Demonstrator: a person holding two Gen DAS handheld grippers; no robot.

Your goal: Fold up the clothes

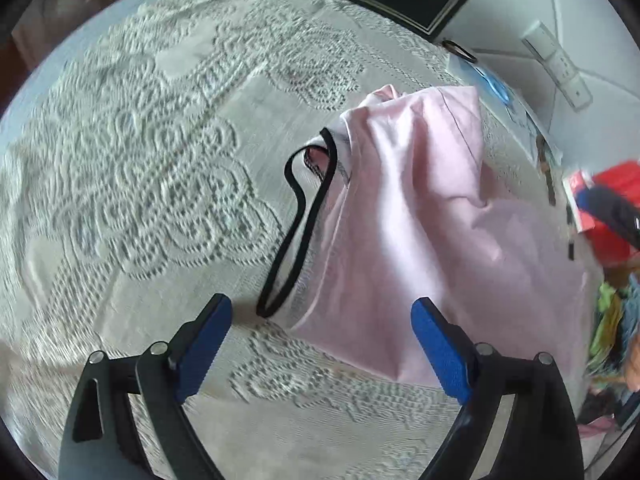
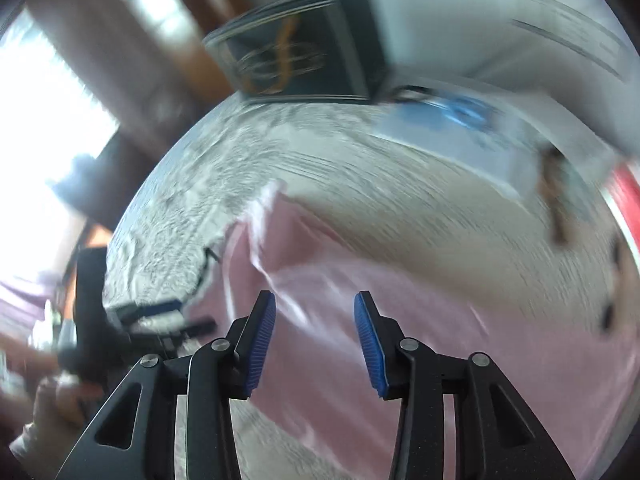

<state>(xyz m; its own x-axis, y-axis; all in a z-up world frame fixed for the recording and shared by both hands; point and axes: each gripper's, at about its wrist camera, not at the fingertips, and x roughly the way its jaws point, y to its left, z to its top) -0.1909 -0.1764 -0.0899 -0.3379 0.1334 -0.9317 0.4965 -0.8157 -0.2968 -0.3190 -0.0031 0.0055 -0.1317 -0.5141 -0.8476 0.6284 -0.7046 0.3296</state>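
Pink garment (image 1: 404, 216), black-strapped, lies crumpled on lace.

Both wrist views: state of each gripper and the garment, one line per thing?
left gripper: open, empty, above the lace tablecloth.
right gripper: open, empty, over the garment; view motion-blurred.
pink garment: lying crumpled on the tablecloth, partly folded over itself.
black strap: loose loop lying on the tablecloth, left of the pink fabric.

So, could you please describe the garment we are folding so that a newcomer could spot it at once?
Start from the white lace tablecloth that covers the table. The pink garment lies on its right half, partly folded. It is the only pink cloth there, and a thin black strap loops out from its left edge.
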